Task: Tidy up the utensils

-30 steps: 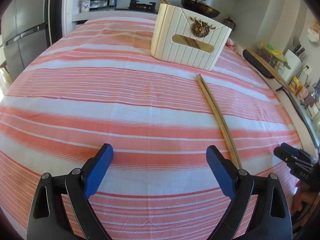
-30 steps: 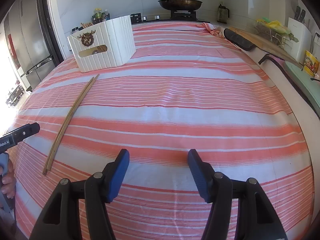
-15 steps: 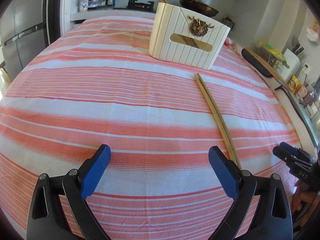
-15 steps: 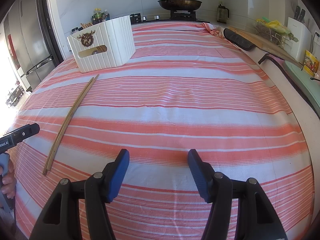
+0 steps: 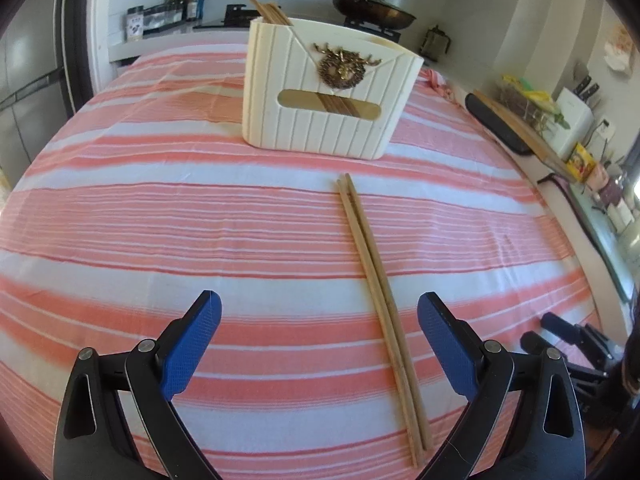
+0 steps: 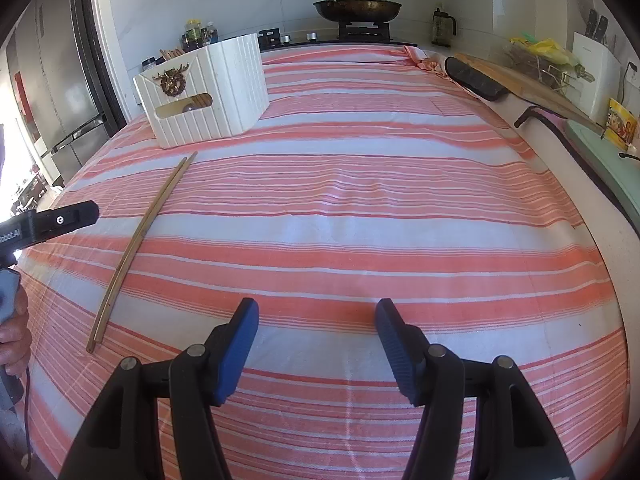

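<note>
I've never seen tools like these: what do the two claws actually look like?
Both look alike: the left claw and right claw each have two black plastic arms with silver rivets and triangular cut-outs, tipped with blue textured pads. The right view shows the left tool's black body bearing white lettering, and a thin cable.

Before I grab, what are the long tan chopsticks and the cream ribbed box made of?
Long tan chopsticks: probably bamboo or wood, matte tan with faint grain. Cream ribbed box: looks like moulded plastic, smooth even ribs; its antlered emblem looks brassy.
</note>
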The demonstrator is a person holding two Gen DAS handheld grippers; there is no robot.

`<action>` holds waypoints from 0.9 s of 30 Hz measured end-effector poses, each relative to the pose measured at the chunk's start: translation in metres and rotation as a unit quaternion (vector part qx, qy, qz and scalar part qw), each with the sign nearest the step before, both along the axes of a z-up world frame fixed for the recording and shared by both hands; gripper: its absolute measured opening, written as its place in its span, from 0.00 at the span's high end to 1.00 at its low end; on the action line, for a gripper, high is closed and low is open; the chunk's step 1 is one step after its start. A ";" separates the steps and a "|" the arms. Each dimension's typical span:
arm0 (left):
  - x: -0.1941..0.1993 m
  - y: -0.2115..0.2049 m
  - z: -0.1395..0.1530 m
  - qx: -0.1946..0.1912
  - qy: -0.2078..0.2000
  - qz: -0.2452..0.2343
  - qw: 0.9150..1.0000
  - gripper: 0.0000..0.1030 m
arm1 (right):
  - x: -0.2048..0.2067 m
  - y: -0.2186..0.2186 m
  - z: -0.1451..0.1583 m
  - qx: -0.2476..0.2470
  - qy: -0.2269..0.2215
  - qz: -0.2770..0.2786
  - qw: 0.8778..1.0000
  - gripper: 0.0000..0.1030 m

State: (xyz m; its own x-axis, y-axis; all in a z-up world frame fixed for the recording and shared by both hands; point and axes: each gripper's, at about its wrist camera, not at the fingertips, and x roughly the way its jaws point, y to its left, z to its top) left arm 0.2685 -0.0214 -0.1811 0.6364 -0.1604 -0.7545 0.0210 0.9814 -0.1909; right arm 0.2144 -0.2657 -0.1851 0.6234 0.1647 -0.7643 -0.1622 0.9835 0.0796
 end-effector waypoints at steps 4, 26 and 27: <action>0.011 -0.012 -0.013 0.043 0.013 0.005 0.999 0.04 | 0.000 0.000 0.000 0.000 -0.001 -0.001 1.000 0.40; 0.008 -0.021 -0.014 0.088 0.022 -0.033 0.995 0.94 | -0.002 -0.002 0.002 0.008 -0.001 -0.002 1.000 0.40; 0.006 -0.015 -0.014 0.080 0.025 -0.030 0.996 0.95 | -0.003 -0.001 0.005 0.013 0.000 0.001 1.000 0.40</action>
